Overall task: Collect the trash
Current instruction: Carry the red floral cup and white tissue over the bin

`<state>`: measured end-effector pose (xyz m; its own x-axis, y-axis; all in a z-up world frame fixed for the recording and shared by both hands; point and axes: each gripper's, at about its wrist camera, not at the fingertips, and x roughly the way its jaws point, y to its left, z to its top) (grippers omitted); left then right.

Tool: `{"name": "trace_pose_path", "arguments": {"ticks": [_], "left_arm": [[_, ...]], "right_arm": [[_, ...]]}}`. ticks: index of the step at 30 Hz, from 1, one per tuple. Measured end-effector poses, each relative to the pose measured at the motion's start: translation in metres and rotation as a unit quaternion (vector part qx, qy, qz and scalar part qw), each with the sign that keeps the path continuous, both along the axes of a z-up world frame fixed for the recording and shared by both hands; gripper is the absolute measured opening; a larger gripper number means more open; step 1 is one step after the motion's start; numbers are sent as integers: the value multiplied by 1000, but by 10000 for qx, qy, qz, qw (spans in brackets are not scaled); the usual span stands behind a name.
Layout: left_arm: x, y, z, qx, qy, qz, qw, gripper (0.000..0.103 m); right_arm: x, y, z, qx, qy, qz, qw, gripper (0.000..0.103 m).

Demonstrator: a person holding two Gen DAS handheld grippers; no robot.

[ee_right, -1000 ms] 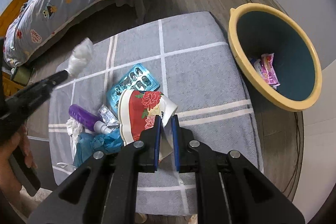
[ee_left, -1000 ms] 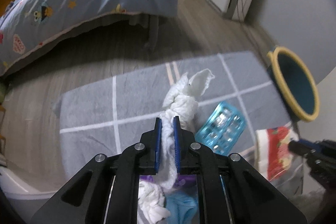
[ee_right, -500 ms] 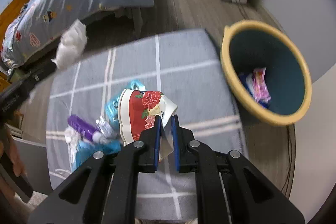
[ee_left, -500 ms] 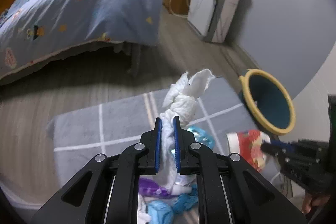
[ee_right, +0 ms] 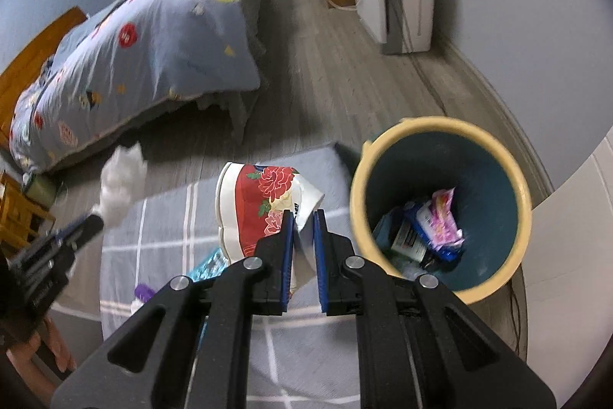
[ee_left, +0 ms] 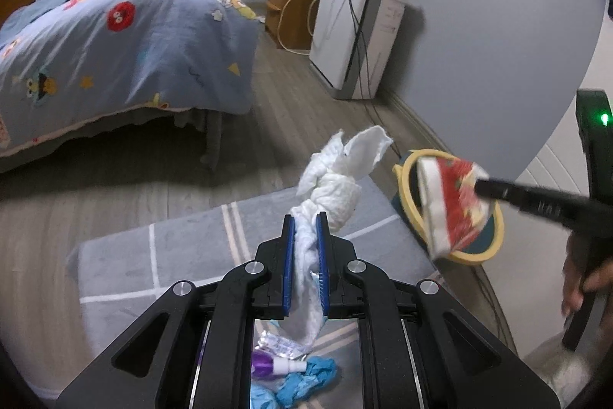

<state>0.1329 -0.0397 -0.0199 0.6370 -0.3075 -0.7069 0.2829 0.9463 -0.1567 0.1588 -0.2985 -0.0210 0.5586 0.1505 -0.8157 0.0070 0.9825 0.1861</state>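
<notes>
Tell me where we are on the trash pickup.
Done: wrappers lie in the bin. In hand: right gripper holds the floral paper cup, left gripper the white tissue. Left on the mat: purple bottle, blue glove, foil wrapper.

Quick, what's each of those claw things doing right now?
Left gripper: closed on a twisted white tissue.
Right gripper: closed on a crushed red floral paper cup.

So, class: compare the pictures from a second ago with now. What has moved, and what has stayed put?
Both tongs have lifted off the grey mat. The right tongs carried the red floral cup up beside the bin; the left tongs raised the white tissue. Both grips stayed shut; the purple bottle and blue glove remain on the mat.
</notes>
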Motion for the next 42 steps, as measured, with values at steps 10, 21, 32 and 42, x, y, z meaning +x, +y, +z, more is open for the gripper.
{"name": "trace_pose_path", "arguments": {"ticks": [10, 21, 32, 42], "left_arm": [[3, -27, 1, 71, -41, -249, 9997, 12], [4, -69, -12, 269, 92, -631, 9976, 12], [21, -141, -19, 430, 195, -1093, 9929, 12], [44, -194, -35, 654, 391, -1341, 9880, 12]], "right_arm": [[17, -58, 19, -89, -321, -176, 9993, 10], [26, -117, -1, 32, -75, -699, 9975, 10], [25, -137, -16, -101, 134, -932, 9955, 10], [35, -161, -44, -433, 497, -1103, 9917, 10]]}}
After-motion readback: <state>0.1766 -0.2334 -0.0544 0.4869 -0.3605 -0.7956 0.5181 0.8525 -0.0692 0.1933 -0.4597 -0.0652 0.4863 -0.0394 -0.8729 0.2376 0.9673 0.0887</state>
